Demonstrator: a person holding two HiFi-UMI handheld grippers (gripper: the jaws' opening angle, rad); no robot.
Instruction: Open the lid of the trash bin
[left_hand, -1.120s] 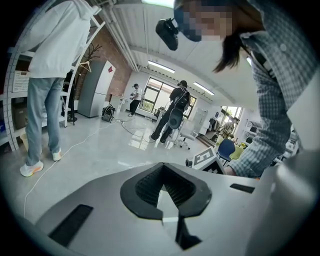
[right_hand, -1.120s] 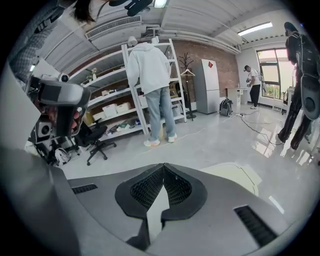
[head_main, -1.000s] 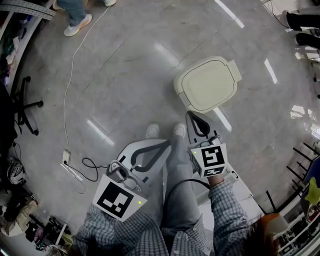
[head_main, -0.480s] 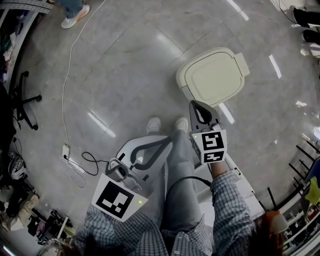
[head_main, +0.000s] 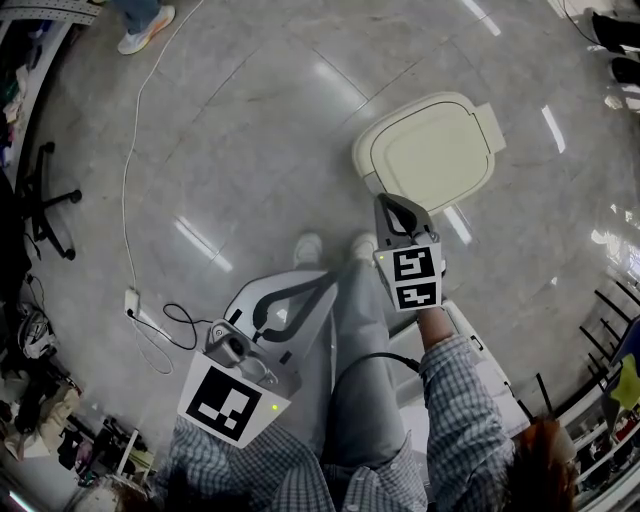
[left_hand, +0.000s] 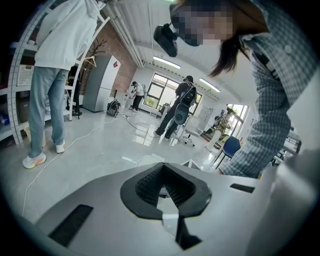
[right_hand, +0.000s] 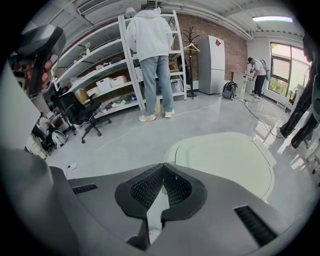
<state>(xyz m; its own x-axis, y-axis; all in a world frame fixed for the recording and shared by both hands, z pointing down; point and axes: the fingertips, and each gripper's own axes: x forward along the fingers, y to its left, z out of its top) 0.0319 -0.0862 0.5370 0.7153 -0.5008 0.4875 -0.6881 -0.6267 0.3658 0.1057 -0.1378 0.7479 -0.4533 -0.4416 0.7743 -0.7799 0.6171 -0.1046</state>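
The trash bin (head_main: 432, 152) stands on the grey floor ahead of me, its cream lid (right_hand: 227, 160) down flat. My right gripper (head_main: 388, 205) hovers just short of the bin's near edge, a little above it, jaws shut with nothing between them. In the right gripper view the lid fills the space right behind the gripper's (right_hand: 164, 171) meeting pads. My left gripper (head_main: 330, 285) hangs lower at my left, over my legs and far from the bin, also shut and empty. In the left gripper view this gripper (left_hand: 162, 167) points out across the room and no bin shows.
A white cable (head_main: 130, 170) runs along the floor to a power strip (head_main: 131, 301) at left. An office chair (head_main: 45, 200) and shelves (right_hand: 100, 75) line the left side. A person in a white hoodie (right_hand: 152, 50) stands at the shelves; others (left_hand: 180, 107) are farther off.
My right gripper has moved forward, its tips now closer to the bin's near edge. The left gripper has sunk slightly toward me. Lid unchanged.
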